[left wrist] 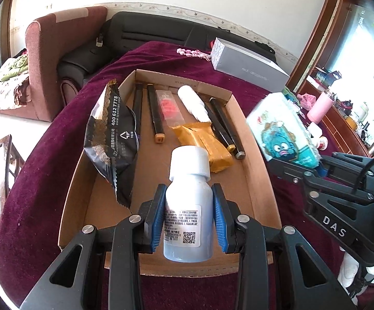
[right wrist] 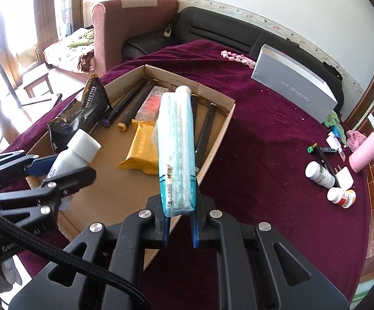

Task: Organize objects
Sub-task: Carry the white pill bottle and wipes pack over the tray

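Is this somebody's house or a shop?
Most likely somebody's house, a living room. There's a black sofa and a reddish armchair by the wall, and a table with a purple cloth holding everyday things: a cardboard tray of snacks and pens, and a pink cup.

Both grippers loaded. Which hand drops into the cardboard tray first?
Left, probably. Its gripper holds the white bottle directly above bare cardboard tray floor. The right gripper holds the tissue pack at the tray's right rim.

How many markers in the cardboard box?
4. Two markers at the left by the black bag; two more at the right by the yellow packet. The bag may hide others.
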{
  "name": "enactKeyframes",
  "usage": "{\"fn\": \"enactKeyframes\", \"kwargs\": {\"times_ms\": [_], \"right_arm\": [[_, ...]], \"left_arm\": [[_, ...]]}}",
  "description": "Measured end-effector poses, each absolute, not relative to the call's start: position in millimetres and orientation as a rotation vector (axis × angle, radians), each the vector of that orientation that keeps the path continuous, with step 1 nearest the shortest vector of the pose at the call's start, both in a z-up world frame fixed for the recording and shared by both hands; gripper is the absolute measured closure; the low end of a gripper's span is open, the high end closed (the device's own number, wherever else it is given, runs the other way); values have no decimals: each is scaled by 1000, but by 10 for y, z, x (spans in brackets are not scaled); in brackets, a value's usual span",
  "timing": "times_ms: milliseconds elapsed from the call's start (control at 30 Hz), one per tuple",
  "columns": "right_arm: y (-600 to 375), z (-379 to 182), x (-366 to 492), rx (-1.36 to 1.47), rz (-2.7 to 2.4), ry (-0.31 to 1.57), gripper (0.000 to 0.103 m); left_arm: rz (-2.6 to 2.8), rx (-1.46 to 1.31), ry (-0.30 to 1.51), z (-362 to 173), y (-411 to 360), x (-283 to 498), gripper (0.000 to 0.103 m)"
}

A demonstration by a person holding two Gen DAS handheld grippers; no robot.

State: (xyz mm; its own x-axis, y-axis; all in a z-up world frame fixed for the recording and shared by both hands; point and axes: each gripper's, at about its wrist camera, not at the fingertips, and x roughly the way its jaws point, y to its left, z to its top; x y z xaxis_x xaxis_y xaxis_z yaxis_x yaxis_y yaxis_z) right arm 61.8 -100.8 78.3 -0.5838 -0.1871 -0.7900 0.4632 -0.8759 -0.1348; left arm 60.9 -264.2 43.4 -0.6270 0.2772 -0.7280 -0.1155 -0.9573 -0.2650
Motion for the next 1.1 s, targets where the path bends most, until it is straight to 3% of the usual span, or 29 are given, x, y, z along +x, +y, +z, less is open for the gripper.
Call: {"fn": "enactKeyframes", "kwargs": {"times_ms": [767,1100], "right_arm": [[-1119,479,403,1399,-2208,166,93],[-1207,365,508,1463,-2175,161,92]], "left_arm": [[2593,-1356,-304,231,-2684,535,73],[2610,-1327,-354,268,-2804,549,74]]}}
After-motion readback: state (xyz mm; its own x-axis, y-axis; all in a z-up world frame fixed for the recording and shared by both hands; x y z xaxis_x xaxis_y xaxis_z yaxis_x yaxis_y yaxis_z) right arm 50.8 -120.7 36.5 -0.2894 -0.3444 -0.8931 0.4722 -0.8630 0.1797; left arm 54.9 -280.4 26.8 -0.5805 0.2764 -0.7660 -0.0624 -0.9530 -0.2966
